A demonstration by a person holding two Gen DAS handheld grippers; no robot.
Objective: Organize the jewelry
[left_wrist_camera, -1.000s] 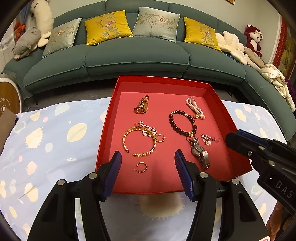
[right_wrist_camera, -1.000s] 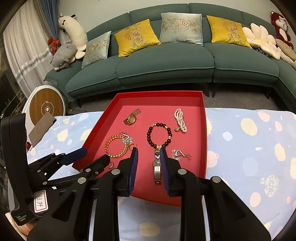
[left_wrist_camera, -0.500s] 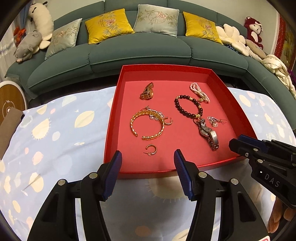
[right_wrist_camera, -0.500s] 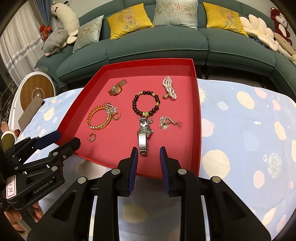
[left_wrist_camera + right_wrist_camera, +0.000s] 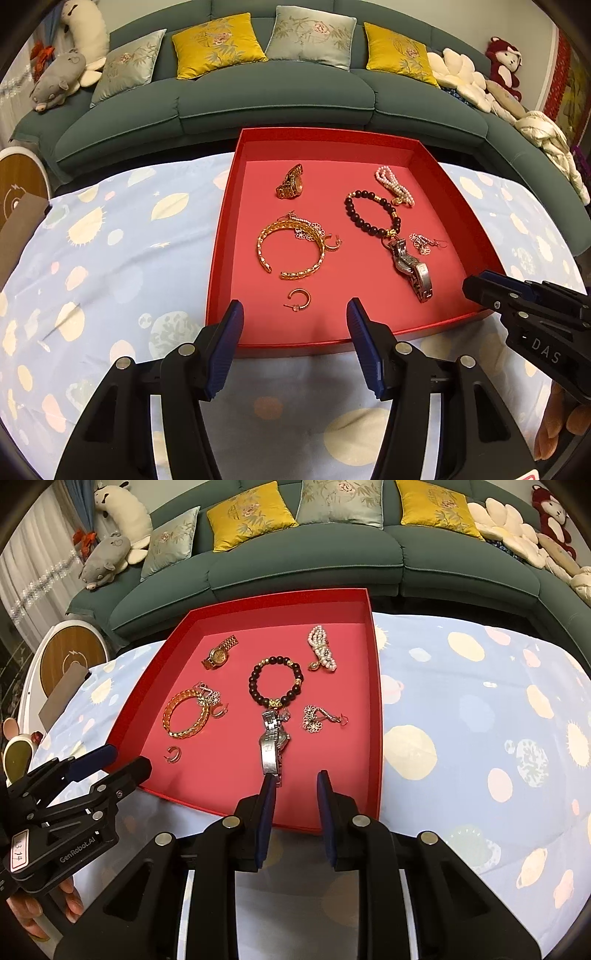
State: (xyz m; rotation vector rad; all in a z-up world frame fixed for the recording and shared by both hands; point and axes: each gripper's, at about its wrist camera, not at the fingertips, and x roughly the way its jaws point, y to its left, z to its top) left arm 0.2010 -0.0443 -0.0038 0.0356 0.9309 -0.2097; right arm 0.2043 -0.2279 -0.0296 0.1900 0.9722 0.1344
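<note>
- Behind the desk runs a green sofa (image 5: 273, 96); a planet-print cloth (image 5: 110, 258) covers the desk under a red tray (image 5: 221, 236).
- Jewelry lies loose in the tray: gold bangle (image 5: 291, 251), hoop earring (image 5: 299, 299), bead bracelet (image 5: 373, 218), silver watch (image 5: 273, 746), pearl strand (image 5: 323, 650).
- Left gripper (image 5: 294, 321) hovers over the near rim, jaws wide and empty.
- Right gripper (image 5: 295, 792) has narrow, empty jaws just beside the watch's band.
- Risk: the watch touches the bead bracelet's charm, so lifting it may drag both.
</note>
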